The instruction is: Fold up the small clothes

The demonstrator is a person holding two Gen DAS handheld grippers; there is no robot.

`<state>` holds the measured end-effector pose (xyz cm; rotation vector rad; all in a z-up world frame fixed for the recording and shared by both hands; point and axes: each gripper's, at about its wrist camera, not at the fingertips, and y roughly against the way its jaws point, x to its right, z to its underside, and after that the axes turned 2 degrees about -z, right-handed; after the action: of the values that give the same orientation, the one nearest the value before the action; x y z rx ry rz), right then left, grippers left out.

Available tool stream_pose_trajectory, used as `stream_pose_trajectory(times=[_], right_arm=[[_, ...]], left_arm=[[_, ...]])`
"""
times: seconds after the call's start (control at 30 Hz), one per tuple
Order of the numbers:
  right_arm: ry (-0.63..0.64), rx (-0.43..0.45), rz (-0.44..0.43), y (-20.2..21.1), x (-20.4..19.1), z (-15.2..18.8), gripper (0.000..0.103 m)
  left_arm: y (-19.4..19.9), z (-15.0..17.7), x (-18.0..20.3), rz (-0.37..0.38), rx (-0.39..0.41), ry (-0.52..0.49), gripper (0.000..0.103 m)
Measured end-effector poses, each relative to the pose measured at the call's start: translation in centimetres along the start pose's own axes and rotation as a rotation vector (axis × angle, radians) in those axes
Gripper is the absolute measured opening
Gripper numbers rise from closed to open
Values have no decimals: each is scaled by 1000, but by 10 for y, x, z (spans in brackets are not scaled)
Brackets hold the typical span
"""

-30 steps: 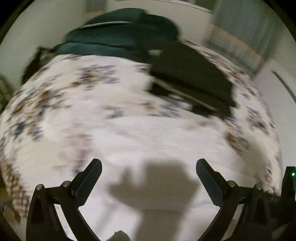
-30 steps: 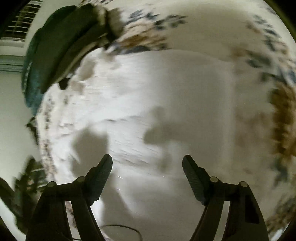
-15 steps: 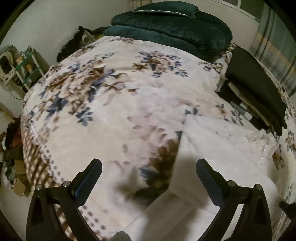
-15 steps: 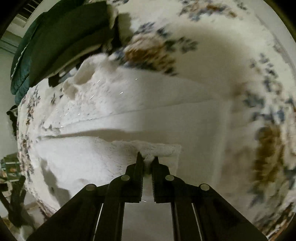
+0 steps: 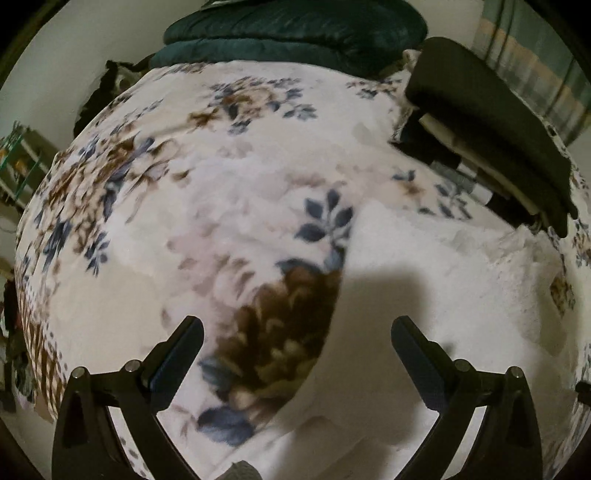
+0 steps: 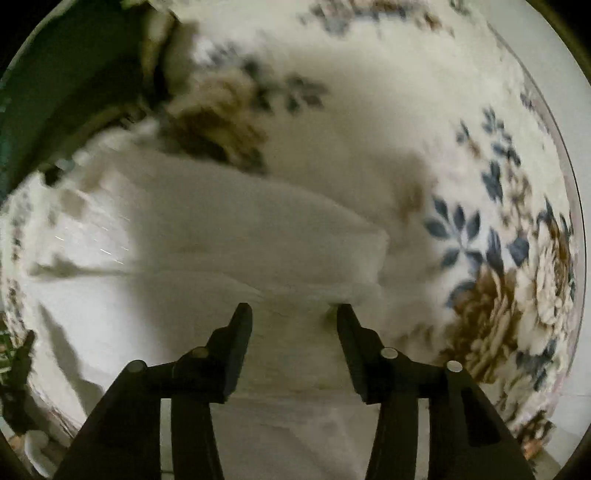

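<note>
A fluffy white garment (image 5: 443,288) lies on the floral bedspread (image 5: 184,206), right of centre in the left wrist view. My left gripper (image 5: 295,354) is open and empty, hovering over the garment's left edge. In the right wrist view the white garment (image 6: 229,236) lies folded over, with a folded edge just ahead of the fingers. My right gripper (image 6: 293,317) is open, its jaws parted over that fold, holding nothing.
A stack of dark folded clothes (image 5: 487,125) sits at the right on the bed. A dark green duvet (image 5: 295,29) lies at the head of the bed. A shelf rack (image 5: 18,162) stands left of the bed. The dark clothes also show in the right wrist view (image 6: 66,81).
My right gripper was shut on the garment's edge half a second ago and has now opened, letting it go. My left gripper stayed open and moved closer to the bed.
</note>
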<state>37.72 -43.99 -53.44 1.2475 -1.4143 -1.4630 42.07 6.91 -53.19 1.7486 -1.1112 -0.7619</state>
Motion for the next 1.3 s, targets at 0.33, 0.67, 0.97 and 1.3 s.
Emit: stream_pose_trajectory(times=[0.33, 0.67, 0.97, 1.3], right_arm=[[70, -115, -119, -75, -54, 11, 54], [-47, -55, -171, -7, -7, 27, 61], [-43, -100, -232, 60, 110, 53, 63], [26, -179, -280, 52, 251, 57, 63]], left_arm=[[-86, -47, 57, -34, -113, -237, 103], [-21, -38, 43, 23, 23, -305, 103], [75, 82, 108, 48, -4, -422, 103], [135, 334, 232, 193, -317, -575, 101]])
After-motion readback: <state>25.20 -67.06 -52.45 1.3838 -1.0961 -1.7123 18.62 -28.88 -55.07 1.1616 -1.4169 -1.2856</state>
